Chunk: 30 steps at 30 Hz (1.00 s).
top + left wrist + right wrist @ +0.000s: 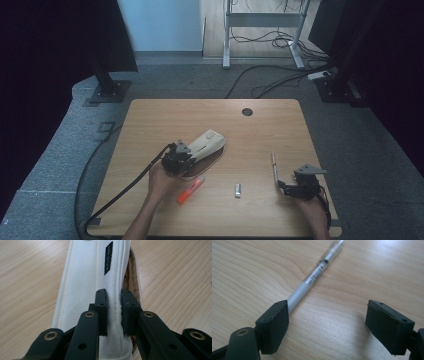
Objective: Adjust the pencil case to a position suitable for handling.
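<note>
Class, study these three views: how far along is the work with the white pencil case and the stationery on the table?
Done: the left gripper has pinched the white pencil case along its seam. In hand: the right gripper stands open beside the pen, not yet gripping it. Left: the pen, the orange marker and a small silver item all lie loose on the table.

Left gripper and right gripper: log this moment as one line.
left gripper: shut on white canvas pencil case | right gripper: open, silver pen by one jaw | orange marker: lying on wooden table
</note>
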Available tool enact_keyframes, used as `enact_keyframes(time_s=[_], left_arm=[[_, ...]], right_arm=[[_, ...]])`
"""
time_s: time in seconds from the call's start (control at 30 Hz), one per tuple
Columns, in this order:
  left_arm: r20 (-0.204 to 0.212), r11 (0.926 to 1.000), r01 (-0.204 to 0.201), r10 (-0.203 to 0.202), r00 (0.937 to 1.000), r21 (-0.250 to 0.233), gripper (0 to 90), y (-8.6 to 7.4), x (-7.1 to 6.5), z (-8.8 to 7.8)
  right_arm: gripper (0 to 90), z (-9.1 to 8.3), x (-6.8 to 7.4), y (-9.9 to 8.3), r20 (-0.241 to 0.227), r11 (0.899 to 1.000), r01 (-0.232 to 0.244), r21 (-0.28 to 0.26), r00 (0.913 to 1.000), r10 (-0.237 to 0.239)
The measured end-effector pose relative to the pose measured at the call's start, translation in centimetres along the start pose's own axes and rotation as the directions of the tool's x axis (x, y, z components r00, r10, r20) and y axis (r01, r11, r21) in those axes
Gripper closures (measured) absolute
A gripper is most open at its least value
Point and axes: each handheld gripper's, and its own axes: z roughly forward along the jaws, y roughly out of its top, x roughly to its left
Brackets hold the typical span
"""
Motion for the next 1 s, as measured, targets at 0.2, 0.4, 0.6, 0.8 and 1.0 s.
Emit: enact_keyframes(time_s=[0.2,0.4,0.6,0.8,1.0], left_arm=[[0.028,0.9996,0.027,-0.027,0.9993,-0.011,77.1,0.2,0.6,-0.3],[0.057,0.9975,0.064,-0.062,0.9964,-0.03,77.2,0.5,1.2,-0.8],[0.082,0.995,0.09,-0.087,0.9929,-0.042,77.2,0.6,1.7,-1.1],[0.089,0.9938,0.098,-0.093,0.9917,-0.052,77.2,0.7,2.0,-1.3],[0.096,0.9927,0.105,-0.099,0.9904,-0.059,77.2,0.7,2.0,-1.4]], right_arm=[[19.5,-0.9,0.3,0.8,-0.031,1.0,0.018,-0.024,0.9993,-0.019],[14.6,-1.2,1.4,1.6,-0.088,0.998,0.033,-0.049,0.9954,-0.037],[11.5,-0.9,3.2,2.3,-0.157,0.996,0.077,-0.049,0.984,-0.084],[12.6,0.1,5.6,3.0,-0.22,0.986,0.162,-0.037,0.9611,-0.166],[13.6,1.9,7.9,3.3,-0.272,0.974,0.227,-0.022,0.9357,-0.224]])
